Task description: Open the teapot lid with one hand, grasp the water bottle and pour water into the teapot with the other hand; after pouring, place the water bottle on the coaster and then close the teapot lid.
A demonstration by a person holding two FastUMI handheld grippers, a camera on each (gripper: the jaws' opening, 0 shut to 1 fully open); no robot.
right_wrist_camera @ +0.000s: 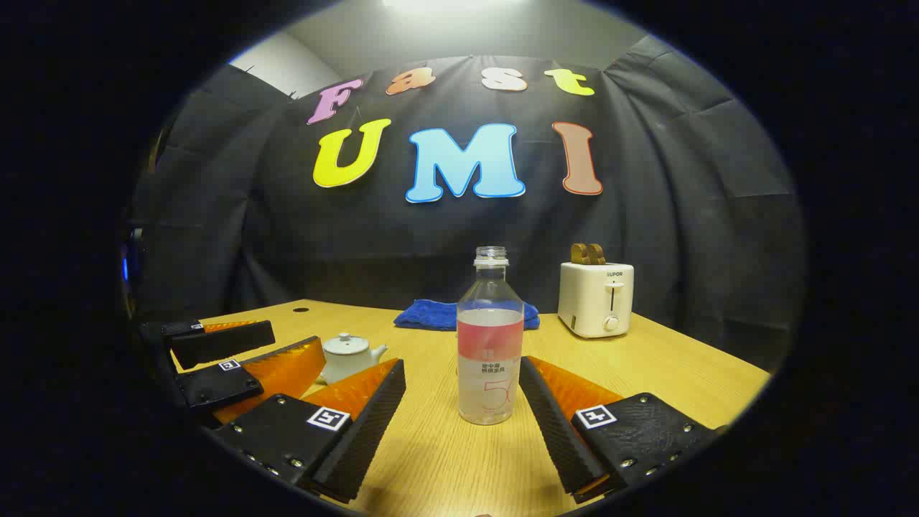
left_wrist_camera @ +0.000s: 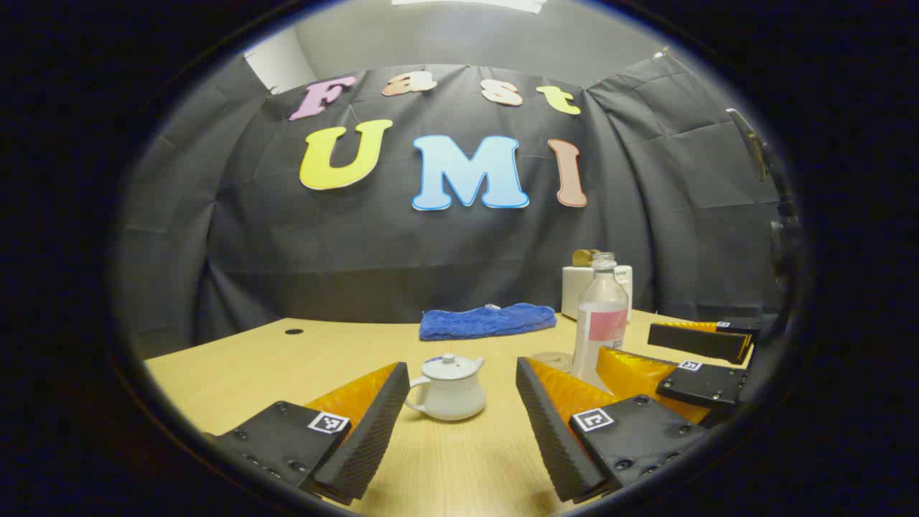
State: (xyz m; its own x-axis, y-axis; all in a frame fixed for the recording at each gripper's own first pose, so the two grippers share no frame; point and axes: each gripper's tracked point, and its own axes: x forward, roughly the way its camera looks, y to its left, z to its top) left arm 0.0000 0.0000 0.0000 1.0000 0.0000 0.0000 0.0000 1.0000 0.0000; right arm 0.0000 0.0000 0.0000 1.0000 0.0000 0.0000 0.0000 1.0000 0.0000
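Observation:
A white teapot (left_wrist_camera: 446, 391) with its lid on stands on the wooden table (left_wrist_camera: 237, 366), just ahead of my left gripper (left_wrist_camera: 459, 368), which is open and empty. In the right gripper view the teapot (right_wrist_camera: 350, 355) sits to the left. A clear, capless water bottle (right_wrist_camera: 490, 345), partly filled, stands upright just ahead of my right gripper (right_wrist_camera: 461, 365), whose fingers are open and apart from it. The bottle (left_wrist_camera: 602, 323) is right of the teapot, with a pale round coaster (left_wrist_camera: 551, 357) at its base. The right gripper (left_wrist_camera: 689, 357) is at the far right, the left gripper (right_wrist_camera: 244, 357) at the left.
A folded blue cloth (left_wrist_camera: 488, 321) (right_wrist_camera: 427, 314) lies at the back of the table. A cream toaster (right_wrist_camera: 596, 298) (left_wrist_camera: 578, 287) holding toast stands back right. A small dark hole (left_wrist_camera: 294, 331) marks the back left of the tabletop.

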